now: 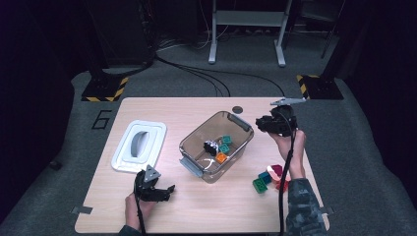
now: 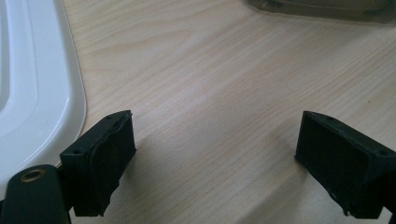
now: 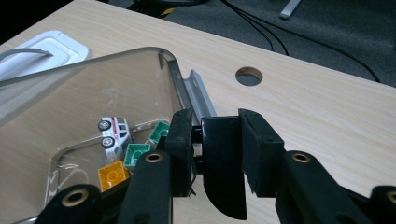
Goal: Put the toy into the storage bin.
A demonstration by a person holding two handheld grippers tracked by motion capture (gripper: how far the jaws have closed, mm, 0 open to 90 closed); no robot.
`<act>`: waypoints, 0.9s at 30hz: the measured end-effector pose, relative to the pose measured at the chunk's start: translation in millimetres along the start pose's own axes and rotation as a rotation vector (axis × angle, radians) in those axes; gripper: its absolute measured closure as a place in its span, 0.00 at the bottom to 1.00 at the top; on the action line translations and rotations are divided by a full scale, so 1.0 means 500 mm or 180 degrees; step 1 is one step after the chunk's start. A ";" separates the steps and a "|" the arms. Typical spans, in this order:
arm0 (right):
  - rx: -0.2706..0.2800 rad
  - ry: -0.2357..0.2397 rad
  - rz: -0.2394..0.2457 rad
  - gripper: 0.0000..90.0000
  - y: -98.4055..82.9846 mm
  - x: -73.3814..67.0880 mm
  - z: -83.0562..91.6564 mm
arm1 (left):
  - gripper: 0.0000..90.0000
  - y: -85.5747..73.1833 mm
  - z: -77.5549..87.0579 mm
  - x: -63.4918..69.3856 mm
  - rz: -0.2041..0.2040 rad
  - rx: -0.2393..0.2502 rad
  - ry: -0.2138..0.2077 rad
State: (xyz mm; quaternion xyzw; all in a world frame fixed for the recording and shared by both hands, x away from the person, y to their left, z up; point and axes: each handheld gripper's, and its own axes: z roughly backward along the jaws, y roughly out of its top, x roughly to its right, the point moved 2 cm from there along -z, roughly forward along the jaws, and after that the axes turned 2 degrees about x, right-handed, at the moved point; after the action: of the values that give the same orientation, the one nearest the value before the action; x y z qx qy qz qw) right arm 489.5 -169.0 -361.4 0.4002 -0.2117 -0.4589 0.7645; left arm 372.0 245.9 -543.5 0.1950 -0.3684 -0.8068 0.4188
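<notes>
From above, the right gripper (image 1: 275, 123) holds a black toy piece (image 1: 264, 123) over the box's (image 1: 189, 147) far corner. The left gripper (image 2: 215, 158) rests wide open near the white lid (image 2: 28, 93). The black toy piece (image 3: 224, 163) should move over the middle before letting go.

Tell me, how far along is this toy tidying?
Done: the lid is off, and a car, green bricks and an orange brick lie in the bin. In hand: the right gripper, by the bin's far corner, is shut on a black piece. Left: a few toys wait on the table; the lid probably goes on last.
</notes>
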 end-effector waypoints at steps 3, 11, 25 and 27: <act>0.0026 0.0039 0.0014 0.74 0.010 -0.014 -0.003 | 0.13 0.000 0.000 -0.001 -0.0011 -0.0007 0.0000; 0.0019 0.0169 0.0125 0.74 0.025 -0.045 -0.022 | 0.13 0.000 0.000 0.000 -0.0009 -0.0006 0.0001; -0.0178 0.0324 0.0208 0.74 0.014 -0.078 -0.080 | 0.13 0.000 0.000 0.000 -0.0001 0.0000 0.0000; -0.0194 0.0332 0.0197 0.74 0.009 -0.077 -0.085 | 0.13 0.000 0.000 0.000 -0.0011 -0.0008 0.0001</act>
State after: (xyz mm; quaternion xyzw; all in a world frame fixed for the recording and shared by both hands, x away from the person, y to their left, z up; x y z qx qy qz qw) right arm 502.5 -116.6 -381.4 0.3934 -0.1698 -0.4198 0.8001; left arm 372.1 246.2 -543.4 0.1952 -0.3671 -0.8079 0.4177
